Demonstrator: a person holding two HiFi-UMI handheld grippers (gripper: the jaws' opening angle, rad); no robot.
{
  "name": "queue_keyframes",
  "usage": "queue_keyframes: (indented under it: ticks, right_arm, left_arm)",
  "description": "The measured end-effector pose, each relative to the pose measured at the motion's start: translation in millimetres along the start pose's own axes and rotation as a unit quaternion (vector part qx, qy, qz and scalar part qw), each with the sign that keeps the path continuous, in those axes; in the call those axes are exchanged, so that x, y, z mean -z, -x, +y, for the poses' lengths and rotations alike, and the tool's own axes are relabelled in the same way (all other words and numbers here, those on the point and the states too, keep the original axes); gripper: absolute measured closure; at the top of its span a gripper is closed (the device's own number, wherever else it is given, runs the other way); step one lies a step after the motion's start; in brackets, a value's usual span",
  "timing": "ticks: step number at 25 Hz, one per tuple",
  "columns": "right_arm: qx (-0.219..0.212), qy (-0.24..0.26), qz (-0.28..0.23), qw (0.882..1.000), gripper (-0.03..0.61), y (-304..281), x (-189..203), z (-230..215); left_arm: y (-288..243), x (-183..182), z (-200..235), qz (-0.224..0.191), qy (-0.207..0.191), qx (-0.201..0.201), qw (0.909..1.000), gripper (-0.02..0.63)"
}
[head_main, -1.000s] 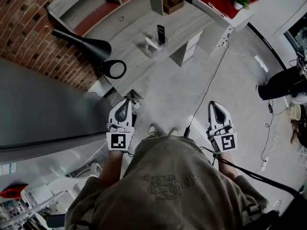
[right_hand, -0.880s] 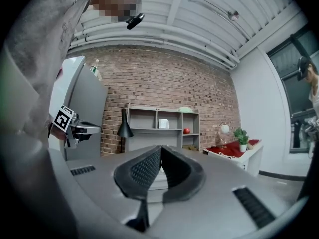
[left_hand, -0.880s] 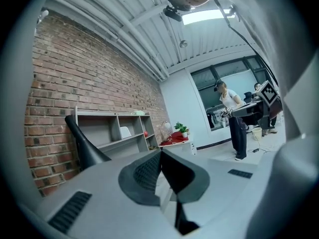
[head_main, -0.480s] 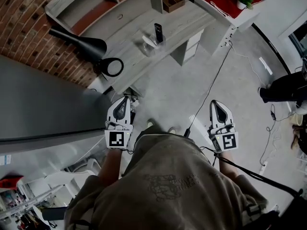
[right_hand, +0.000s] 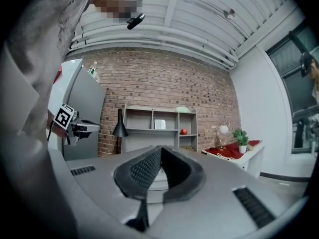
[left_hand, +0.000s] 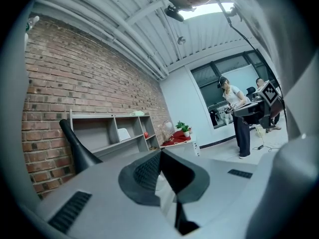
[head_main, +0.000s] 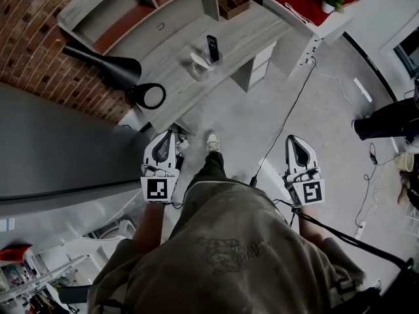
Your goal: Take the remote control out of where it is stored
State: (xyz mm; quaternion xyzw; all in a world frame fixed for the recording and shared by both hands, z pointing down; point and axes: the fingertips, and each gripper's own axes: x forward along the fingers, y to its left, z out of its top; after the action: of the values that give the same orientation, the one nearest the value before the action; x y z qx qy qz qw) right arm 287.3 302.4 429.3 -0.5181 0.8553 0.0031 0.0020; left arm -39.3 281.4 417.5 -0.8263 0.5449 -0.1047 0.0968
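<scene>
The left gripper (head_main: 165,139) and right gripper (head_main: 294,144) are both closed and empty, over bare concrete floor (head_main: 239,120). Ahead, a slim black remote control (head_main: 212,46) stands upright in what seems a clear holder (head_main: 201,63) on a grey wood-grain desk (head_main: 167,51), near a black cone lamp (head_main: 108,61).

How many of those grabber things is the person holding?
2. The left gripper is at the head view's left, the right gripper at its right; both shut and empty. None looks hidden.

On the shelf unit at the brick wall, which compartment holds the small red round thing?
The narrow compartment at the right end, where the red round thing sits; the middle one holds a white square item.
</scene>
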Motion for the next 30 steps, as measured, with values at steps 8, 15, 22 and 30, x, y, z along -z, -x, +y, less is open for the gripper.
queue_keyframes:
  ticks: [8, 15, 22, 30]
  right_arm:
    - [0.011, 0.006, 0.004, 1.0, 0.565, -17.1, 3.3, -5.2]
    - [0.013, 0.014, 0.011, 1.0, 0.565, -53.6, 4.3, -11.4]
    - [0.009, 0.014, 0.025, 1.0, 0.565, -94.3, 9.6, -11.8]
    - [0.005, 0.026, 0.037, 0.999, 0.565, -143.4, 8.9, -16.7]
  left_arm:
    - [-31.1, 6.4, 4.2, -0.01, 0.013, 0.014, 0.9998, 0.603]
    - [-61.5, 14.0, 24.9, -0.016, 0.021, 0.02, 0.9995, 0.603]
    - [-93.8, 28.4, 52.4, -0.002, 0.032, 0.023, 0.9992, 0.603]
    - [-135.3, 37.2, 81.0, -0.009, 0.042, 0.029, 0.9987, 0.603]
